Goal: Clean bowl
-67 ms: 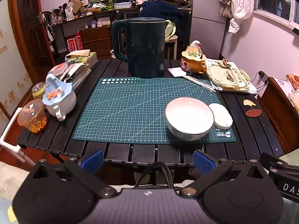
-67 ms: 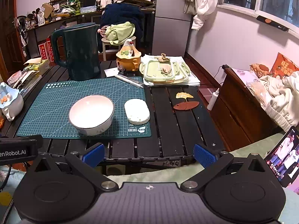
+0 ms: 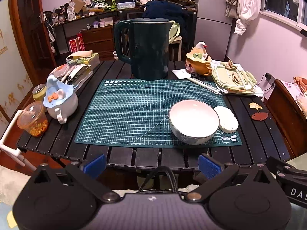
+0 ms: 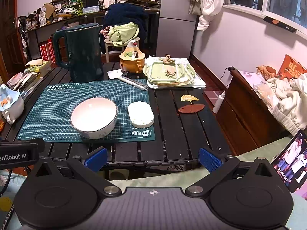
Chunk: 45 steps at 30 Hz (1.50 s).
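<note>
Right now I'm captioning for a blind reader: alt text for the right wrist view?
A white bowl sits empty on a green mat with a white sponge beside it, apart. The open right gripper hangs short of the table, holding nothing; a dark kettle stands behind.

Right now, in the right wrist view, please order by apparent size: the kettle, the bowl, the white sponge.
1. Kettle, largest, although farthest away.
2. Bowl.
3. White sponge, smallest; it lies about as near as the bowl, so this ranking is fair.
</note>
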### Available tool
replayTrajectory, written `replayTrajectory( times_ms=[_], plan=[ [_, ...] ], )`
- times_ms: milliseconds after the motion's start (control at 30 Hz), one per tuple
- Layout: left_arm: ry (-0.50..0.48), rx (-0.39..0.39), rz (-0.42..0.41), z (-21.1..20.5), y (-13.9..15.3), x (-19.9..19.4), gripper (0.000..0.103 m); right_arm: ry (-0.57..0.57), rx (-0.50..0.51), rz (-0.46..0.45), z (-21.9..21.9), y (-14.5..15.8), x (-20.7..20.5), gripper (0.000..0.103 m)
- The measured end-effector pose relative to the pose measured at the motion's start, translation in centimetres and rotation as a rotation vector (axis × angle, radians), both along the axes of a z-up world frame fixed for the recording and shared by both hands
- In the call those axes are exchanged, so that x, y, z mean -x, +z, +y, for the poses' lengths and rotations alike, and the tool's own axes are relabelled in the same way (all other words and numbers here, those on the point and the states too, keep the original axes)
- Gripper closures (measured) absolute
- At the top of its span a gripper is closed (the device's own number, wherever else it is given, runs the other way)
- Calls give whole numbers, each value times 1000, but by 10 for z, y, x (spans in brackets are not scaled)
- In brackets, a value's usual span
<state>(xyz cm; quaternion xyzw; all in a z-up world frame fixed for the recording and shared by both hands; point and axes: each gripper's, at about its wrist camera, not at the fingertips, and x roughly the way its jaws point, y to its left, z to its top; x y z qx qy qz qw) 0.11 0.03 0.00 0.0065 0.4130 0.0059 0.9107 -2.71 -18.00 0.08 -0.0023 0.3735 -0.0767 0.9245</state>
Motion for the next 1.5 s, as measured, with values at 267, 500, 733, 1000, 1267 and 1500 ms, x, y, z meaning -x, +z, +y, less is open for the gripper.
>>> replayTrajectory(
  times_ms=[267, 500, 733, 1000, 1267, 1500],
  plan=[
    [17, -11, -12, 1, 0, -1, 0, 2, -1, -3, -1, 0, 1, 1],
    [31, -21, -21, 6, 2, -3, 0, -3, -10, 6, -1, -3, -3, 1],
    [36, -33, -20, 4, 3, -3, 0, -5, -17, 2, -2, -2, -2, 1],
    [30, -33, -18, 3, 2, -3, 0, -3, -14, 0, -1, -1, -1, 1],
    [24, -33, -13, 1, 2, -3, 0, 1, -12, 0, -1, -1, -1, 1],
    [25, -36, -10, 0, 1, -3, 0, 1, -11, 2, -1, -1, -1, 1]
  ],
)
